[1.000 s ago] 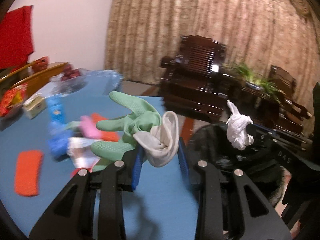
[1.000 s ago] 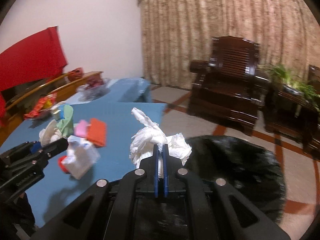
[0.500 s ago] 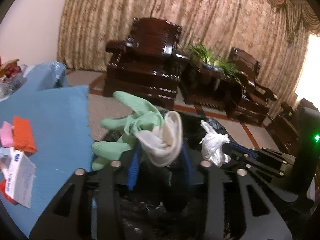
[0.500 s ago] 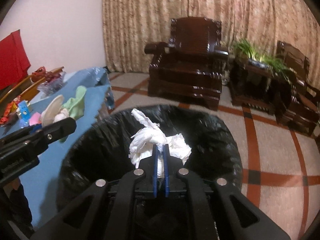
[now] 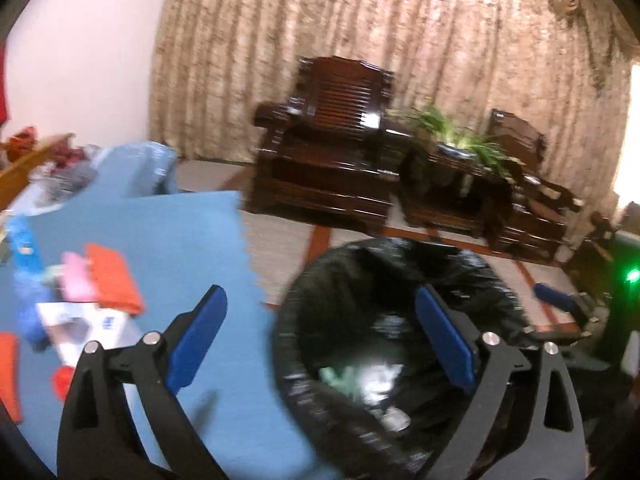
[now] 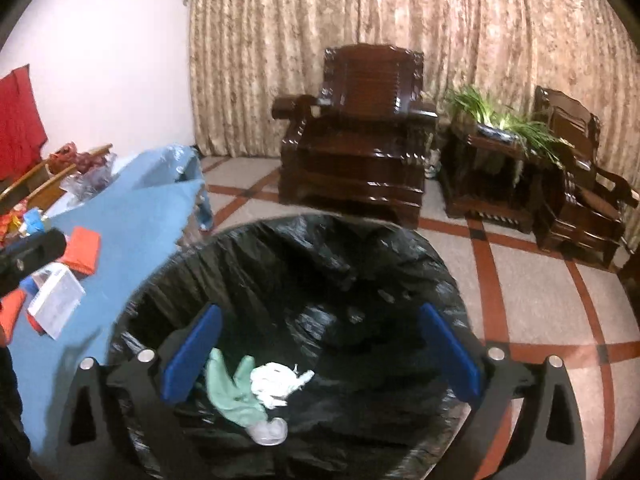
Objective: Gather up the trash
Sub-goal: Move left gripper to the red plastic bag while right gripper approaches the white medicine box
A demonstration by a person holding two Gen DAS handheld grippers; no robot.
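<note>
A bin lined with a black bag (image 6: 304, 264) stands on the floor beside the blue table (image 6: 132, 216). A green rubber glove (image 6: 230, 390) and a white crumpled tissue (image 6: 276, 382) lie at its bottom; they show blurred in the left wrist view (image 5: 360, 380). My right gripper (image 6: 320, 356) is open and empty above the bin. My left gripper (image 5: 320, 340) is open and empty over the bin's left rim (image 5: 288, 320) and the table edge. The right gripper's blue fingertip (image 5: 554, 296) shows at the right of the left wrist view.
On the blue table (image 5: 160, 240) lie an orange sponge (image 5: 114, 276), a pink item (image 5: 76, 276), a white packet (image 6: 56, 298) and blue items (image 5: 26, 256). Dark wooden armchairs (image 6: 356, 140) and a plant stand (image 6: 500, 160) stand before the curtain.
Both grippers opened. The green glove with its white cloth and the white tissue dropped from them into the black bag. The left view swung back toward the table.
</note>
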